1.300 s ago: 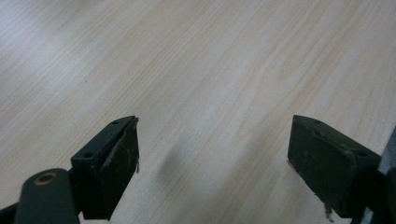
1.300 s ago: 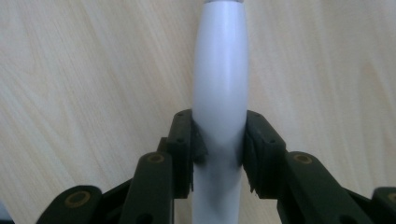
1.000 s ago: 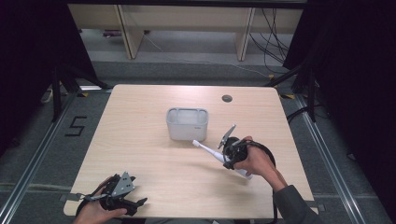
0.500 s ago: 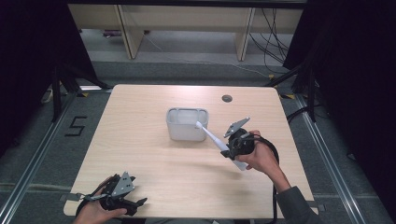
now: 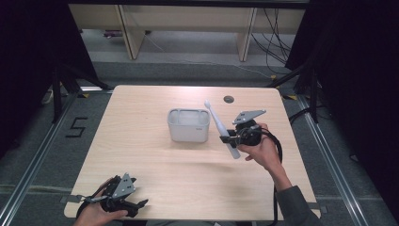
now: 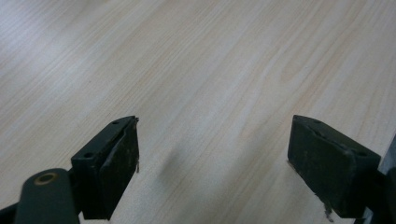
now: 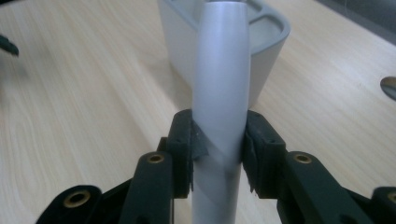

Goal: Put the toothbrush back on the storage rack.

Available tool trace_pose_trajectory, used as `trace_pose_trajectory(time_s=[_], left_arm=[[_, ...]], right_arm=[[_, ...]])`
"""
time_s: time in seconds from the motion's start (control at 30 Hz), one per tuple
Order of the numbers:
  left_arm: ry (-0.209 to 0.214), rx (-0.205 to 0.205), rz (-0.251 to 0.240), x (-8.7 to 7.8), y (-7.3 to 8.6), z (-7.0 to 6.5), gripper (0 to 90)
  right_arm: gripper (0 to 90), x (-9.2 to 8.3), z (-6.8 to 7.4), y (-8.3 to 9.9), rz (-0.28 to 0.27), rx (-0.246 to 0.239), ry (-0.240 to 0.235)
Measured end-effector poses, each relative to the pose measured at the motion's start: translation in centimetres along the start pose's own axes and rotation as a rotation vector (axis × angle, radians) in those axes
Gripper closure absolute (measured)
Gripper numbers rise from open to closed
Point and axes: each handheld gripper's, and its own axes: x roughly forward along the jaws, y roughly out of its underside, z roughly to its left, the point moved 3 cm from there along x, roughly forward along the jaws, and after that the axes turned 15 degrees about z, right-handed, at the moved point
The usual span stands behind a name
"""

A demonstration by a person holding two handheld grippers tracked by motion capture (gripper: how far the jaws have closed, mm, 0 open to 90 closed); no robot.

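A white toothbrush (image 5: 220, 129) slants up over the table, its head up and toward the grey holder cup (image 5: 188, 125) at the table's middle. My right gripper (image 5: 229, 139) is shut on its handle, just right of the cup. In the right gripper view the two pads (image 7: 187, 144) press on the grey-white handle (image 7: 219, 93), with the cup (image 7: 266, 51) close behind. At the near left corner of the table my left gripper (image 5: 134, 207) rests; in the left gripper view its fingers (image 6: 109, 163) stand wide apart over bare wood, with nothing between them.
The light wooden table (image 5: 141, 141) has a round cable hole (image 5: 228, 99) near its far edge. A cable loops from the right gripper past the hand. Dark floor and metal rails surround the table; shelving stands beyond.
My right gripper has risen with the toothbrush and swung it from lying low to nearly upright, its head now beside the cup's right rim. The left gripper has stayed put.
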Motion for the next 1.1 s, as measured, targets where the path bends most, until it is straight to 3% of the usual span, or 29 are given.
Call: trace_pose_trajectory(time_s=[0.33, 0.37, 0.4, 0.43, 0.5, 0.53, 0.7, 0.83, 0.87, 0.9, 0.97, 1.1], left_arm=[[0.003, 0.009, 0.004, -0.1, 0.0, 0.1, 16.3], [0.003, 0.0, -0.005, 0.0, 0.0, 0.1, 16.3], [0.003, 0.0, -0.005, 0.0, 0.0, 0.1, 16.3], [0.002, -0.001, -0.007, 0.0, 0.0, 0.0, 16.3], [0.003, 0.007, 0.001, 0.0, 0.0, 0.1, 16.3], [0.003, 0.007, 0.002, -0.1, 0.0, 0.1, 16.3], [0.0, 0.012, 0.007, -0.1, 0.0, 0.1, 16.3], [0.006, -0.003, -0.002, 0.0, 0.0, -0.1, 16.3], [0.003, 0.013, 0.008, -0.1, 0.0, 0.1, 16.3], [0.004, 0.004, 0.001, 0.0, 0.0, 0.0, 16.3], [0.011, -0.011, -0.007, 0.0, 0.0, -0.1, 16.3], [0.008, 0.008, -0.001, 0.0, 0.0, 0.0, 16.3]], right_arm=[[66.8, -0.4, -1.2, -1.3, -0.132, 0.033, 0.026], [66.8, -0.4, -1.1, -1.4, -0.133, 0.06, 0.015], [66.9, -0.4, -1.3, -1.6, -0.155, 0.044, 0.03], [66.8, -0.4, -1.1, -1.7, -0.152, 0.067, 0.012], [66.8, -0.6, -1.2, -2.0, -0.167, 0.086, 0.023], [66.8, -0.6, -1.5, -2.2, -0.182, 0.065, 0.033], [66.8, -0.7, -1.7, -3.0, -0.229, 0.086, 0.034], [66.8, -0.7, -1.8, -3.4, -0.233, 0.104, 0.019], [66.8, -0.8, -2.0, -3.6, -0.243, 0.093, 0.035], [66.8, -0.8, -1.9, -3.7, -0.244, 0.116, 0.021], [66.8, -0.8, -2.1, -4.1, -0.267, 0.117, 0.031], [66.8, -0.8, -2.3, -4.7, -0.291, 0.117, 0.025]])
